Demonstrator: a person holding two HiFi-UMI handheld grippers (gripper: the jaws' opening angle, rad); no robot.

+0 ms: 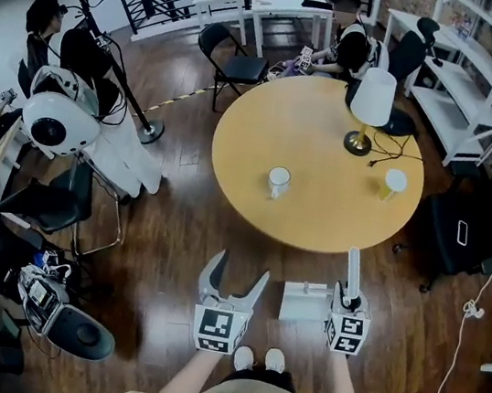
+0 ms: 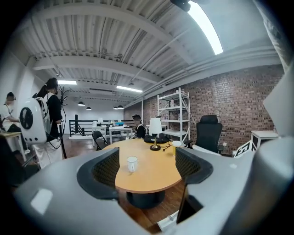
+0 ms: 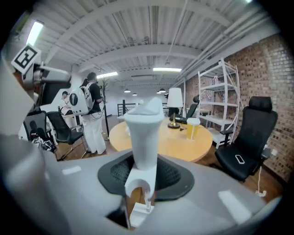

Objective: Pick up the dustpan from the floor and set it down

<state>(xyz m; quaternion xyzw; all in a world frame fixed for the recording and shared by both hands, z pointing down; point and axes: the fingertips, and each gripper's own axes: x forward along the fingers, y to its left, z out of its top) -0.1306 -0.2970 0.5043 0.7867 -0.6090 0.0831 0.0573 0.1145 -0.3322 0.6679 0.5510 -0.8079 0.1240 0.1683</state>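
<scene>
Floorboards [image 1: 172,253] dark and bare below, the likely landing place, between shoes [image 1: 257,359] and round table [image 1: 319,203]. Dustpan [image 1: 305,302] seemingly clear of those boards, low in the head view, just short of the table edge and between the two grippers. Pan body hanging on the left side of the right gripper [image 1: 348,301], toward the left gripper [image 1: 242,269]. Right gripper clamped narrow on the handle [image 3: 146,128], pads pressed to both sides, long axis rising roughly upright out of the jaws. Hence, by this reading, a plain straight lowering with the right hand alone. Left gripper spread wide and empty, only far table and cup [image 2: 132,163] showing through the gap. Best kept aside.
</scene>
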